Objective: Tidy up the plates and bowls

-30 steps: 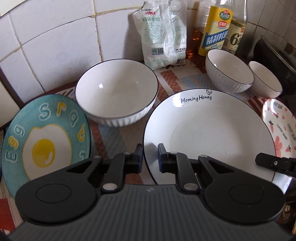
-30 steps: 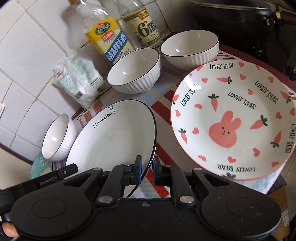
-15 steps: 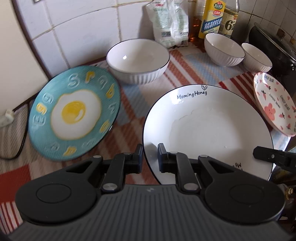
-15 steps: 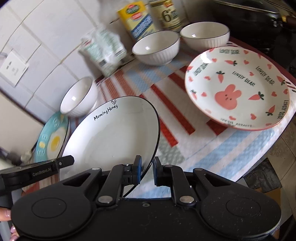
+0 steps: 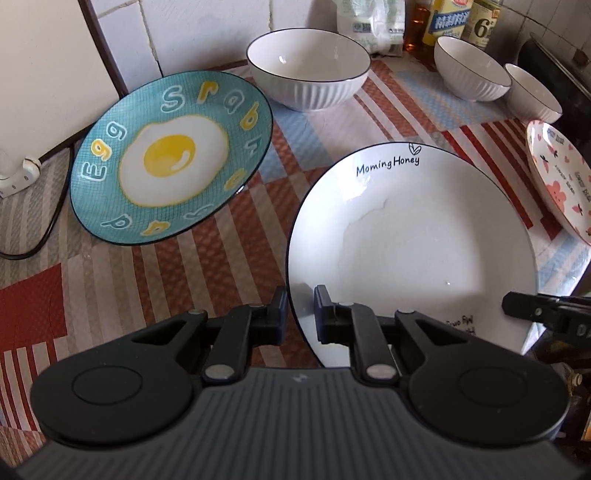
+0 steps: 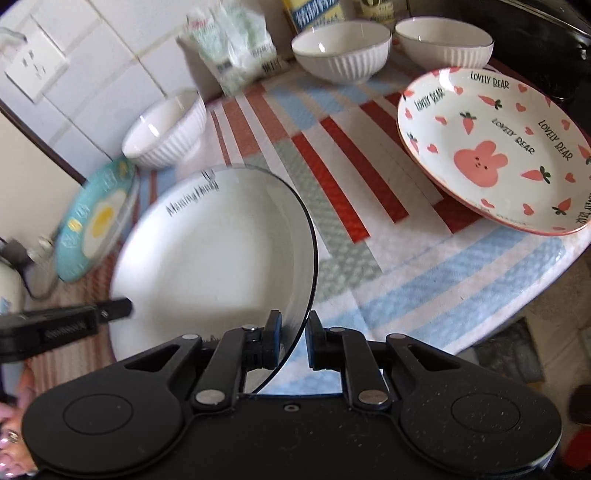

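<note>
White glazed ceramic defines the principal workpiece: the white plate [image 5: 410, 251], lettered "Morning Honey" at its 12 o'clock edge, sits raised above the striped counter [image 5: 229, 236] and is gripped on two sides. The left gripper [image 5: 300, 314] has its jaws narrowed onto the rim at roughly 7 o'clock; the right gripper [image 6: 293, 341] has its jaws narrowed onto the rim at roughly 4 o'clock. Judged from its size and glaze, this plate is stiff, moderately heavy, slippery and breakable, so the hold should sit on the raised rim with pad faces flat to both surfaces, and both holds should move together to avoid twisting it. Next in size, the teal egg plate [image 5: 173, 155] lies at 10 o'clock of the white plate, well apart, and is the probable stacking base. The pink rabbit plate [image 6: 495, 151] lies at 2 o'clock near the counter edge. The large ribbed bowl [image 5: 308, 70] stands at 12 o'clock, just beside the teal plate. Two smaller ribbed bowls [image 5: 472, 68] stand near each other at 1 o'clock. Bottles and a packet [image 5: 373, 22] line the tiled wall behind.
</note>
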The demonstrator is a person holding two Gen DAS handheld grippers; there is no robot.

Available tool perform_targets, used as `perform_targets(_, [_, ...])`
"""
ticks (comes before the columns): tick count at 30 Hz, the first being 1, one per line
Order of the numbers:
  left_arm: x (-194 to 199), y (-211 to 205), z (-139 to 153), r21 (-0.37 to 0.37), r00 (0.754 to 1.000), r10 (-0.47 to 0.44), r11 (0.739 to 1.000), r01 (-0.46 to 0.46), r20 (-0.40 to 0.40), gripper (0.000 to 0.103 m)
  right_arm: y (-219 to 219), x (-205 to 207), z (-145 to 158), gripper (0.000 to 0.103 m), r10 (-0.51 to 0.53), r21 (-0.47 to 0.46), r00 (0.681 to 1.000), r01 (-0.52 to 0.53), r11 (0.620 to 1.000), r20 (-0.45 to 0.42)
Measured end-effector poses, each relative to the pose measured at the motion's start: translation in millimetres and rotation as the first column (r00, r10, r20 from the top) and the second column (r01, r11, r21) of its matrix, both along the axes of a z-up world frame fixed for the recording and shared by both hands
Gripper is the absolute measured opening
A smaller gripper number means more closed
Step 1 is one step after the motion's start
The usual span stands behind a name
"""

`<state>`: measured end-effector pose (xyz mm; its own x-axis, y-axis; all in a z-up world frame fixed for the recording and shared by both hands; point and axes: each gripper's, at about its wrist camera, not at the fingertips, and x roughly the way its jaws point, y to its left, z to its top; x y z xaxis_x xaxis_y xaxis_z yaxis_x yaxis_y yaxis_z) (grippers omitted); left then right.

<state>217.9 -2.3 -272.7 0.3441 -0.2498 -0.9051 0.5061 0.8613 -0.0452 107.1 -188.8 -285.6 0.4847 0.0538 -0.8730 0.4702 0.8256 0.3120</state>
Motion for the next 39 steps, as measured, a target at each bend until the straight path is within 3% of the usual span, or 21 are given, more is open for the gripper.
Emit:
perform_targets(2, [3.1, 1.9, 3.5, 0.007, 1.0, -0.008, 1.0, 0.008, -0.023, 0.017, -1.4, -0.1, 1.7, 0.02, -0.017, 0.011, 1.0, 0.017, 1.0, -0.019])
perform_targets(4, [8.7, 9.6, 12.2, -0.01, 0.998, 0.011, 1.0, -0.012, -0.056, 0.019, -3.2, 0.4, 9.5, 0.032, -0.031, -0.013, 0.999, 0.03, 0.999, -0.044])
perform_targets(6, [11.7, 18.0, 24.3, -0.026, 0.997, 0.022, 0.999, -0.024, -0.074, 0.028, -6.0, -1.4, 21.4, 0.036, -0.027, -0.034, 0.998, 0.025, 0.999, -0.049])
perform_targets(8, [10.3, 22.5, 38.5, -0.023, 0.997, -0.005, 1.0, 0.003, -0.074, 0.037, -10.2, -5.1, 33.7, 0.04, -0.024, -0.037, 0.998, 0.021, 0.999, -0.056])
perform_targets(15, [-4.5, 34.2, 88.3, -0.032, 0.992, -0.108, 0.994, 0.106, -0.072, 0.046, -14.6, -21.2, 77.7, 0.047, 0.0, -0.102, 0.995, -0.01, 0.995, -0.096])
perform_targets(19, [-21.9, 28.0, 109.8, -0.031, 0.983, -0.176, 0.984, 0.175, -0.045, 0.049, -16.3, -39.1, 102.8, 0.068, -0.021, -0.147, 0.996, 0.007, 0.989, -0.089])
perform_targets(30, [-73.1, -24.0, 149.5, -0.088, 0.941, -0.336, 0.937, 0.338, 0.038, 0.056, -32.0, -90.5, 154.0, 0.068, -0.065, -0.255, 0.995, 0.046, 0.966, -0.069])
perform_targets(39, [-106.2, -80.3, 175.9, -0.122, 0.936, -0.318, 0.934, 0.336, 0.149, 0.063, -80.6, -115.2, 174.4, 0.068, 0.063, -0.316, 0.998, -0.057, 0.947, 0.009])
